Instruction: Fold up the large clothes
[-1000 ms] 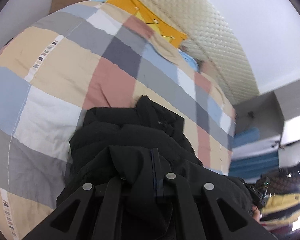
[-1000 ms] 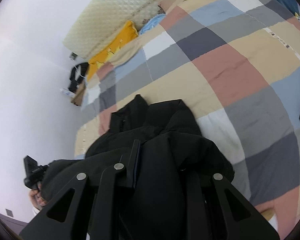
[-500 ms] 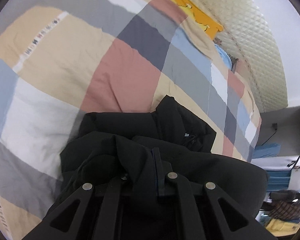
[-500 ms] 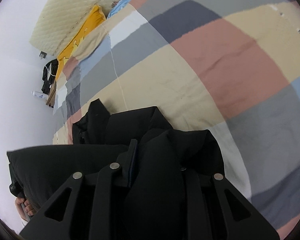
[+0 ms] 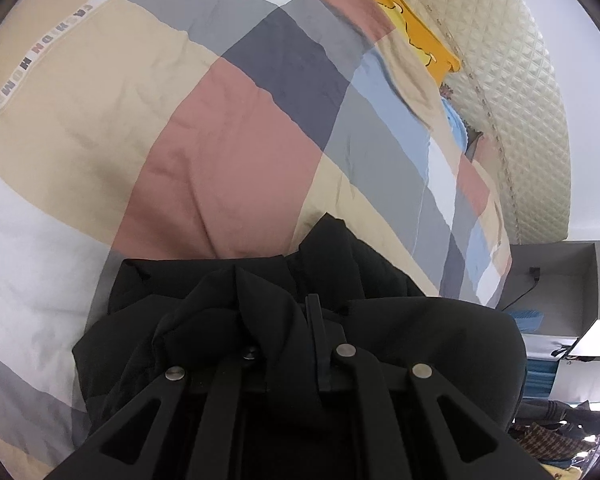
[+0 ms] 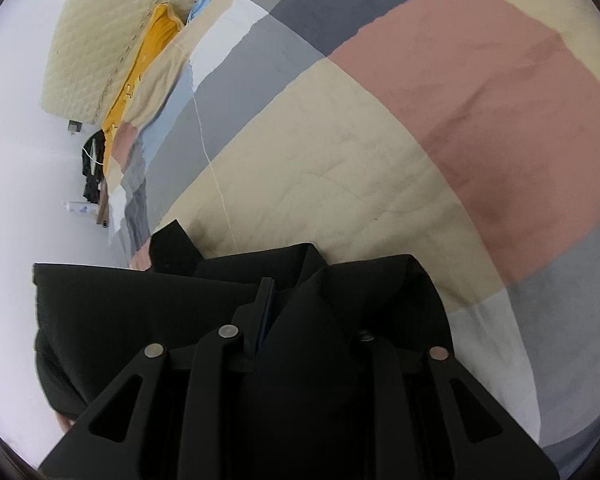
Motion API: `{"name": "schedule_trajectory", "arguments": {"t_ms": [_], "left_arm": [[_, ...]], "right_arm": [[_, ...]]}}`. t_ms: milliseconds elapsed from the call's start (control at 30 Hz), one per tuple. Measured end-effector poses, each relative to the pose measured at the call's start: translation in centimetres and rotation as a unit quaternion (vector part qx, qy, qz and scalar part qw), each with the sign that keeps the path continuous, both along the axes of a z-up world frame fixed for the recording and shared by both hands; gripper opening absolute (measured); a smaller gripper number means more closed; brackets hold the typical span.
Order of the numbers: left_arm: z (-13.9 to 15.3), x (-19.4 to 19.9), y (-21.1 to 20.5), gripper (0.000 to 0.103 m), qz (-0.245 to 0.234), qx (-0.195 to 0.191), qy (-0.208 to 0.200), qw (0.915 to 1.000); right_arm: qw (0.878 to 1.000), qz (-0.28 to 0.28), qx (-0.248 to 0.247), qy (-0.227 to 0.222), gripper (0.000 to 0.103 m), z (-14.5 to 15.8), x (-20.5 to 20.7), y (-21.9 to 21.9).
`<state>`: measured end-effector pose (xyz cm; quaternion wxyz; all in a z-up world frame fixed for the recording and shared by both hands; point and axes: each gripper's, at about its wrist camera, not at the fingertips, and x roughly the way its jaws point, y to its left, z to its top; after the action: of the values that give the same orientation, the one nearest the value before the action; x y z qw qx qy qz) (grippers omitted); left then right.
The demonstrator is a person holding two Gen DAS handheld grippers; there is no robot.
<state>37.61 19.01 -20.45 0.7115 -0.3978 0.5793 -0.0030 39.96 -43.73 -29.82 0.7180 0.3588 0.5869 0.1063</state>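
Black jacket (image 5: 400,320) drapes over fingers (image 5: 314,320), tips hidden

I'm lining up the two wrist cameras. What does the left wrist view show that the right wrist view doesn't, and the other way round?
Only the left wrist view: a grey shelf unit with a blue item, and the quilt's lettered strip. Only the right wrist view: dark clothes by the white wall. Both: the black jacket bunched over each gripper's fingers, the checked quilt, the yellow pillow and the quilted headboard.
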Motion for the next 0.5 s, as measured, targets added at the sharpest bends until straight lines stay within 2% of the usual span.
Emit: {"name": "schedule_trajectory", "arguments": {"t_ms": [100,200,333,500], "left_arm": [[0.1,-0.5,0.4,0.009,-0.016,-0.013,0.006,0.9998],[0.6,-1.8,1.3,0.009,-0.031,-0.043,0.009,0.9985],[2.7,-5.2,3.3,0.012,-0.012,-0.084,-0.003,0.9964],[6.3,-9.1,4.1,0.021,-0.023,-0.065,-0.022,0.9974]], "right_arm": [[1.0,-0.01,0.011,-0.01,0.028,0.5,-0.7,-0.6],[0.999,-0.022,0.025,-0.012,0.032,0.9,-2.1,-1.2],[0.999,-0.029,0.03,-0.019,0.04,2.4,-3.8,-2.3],[0.998,-0.036,-0.005,-0.041,0.052,6.8,-6.0,-3.5]]}}
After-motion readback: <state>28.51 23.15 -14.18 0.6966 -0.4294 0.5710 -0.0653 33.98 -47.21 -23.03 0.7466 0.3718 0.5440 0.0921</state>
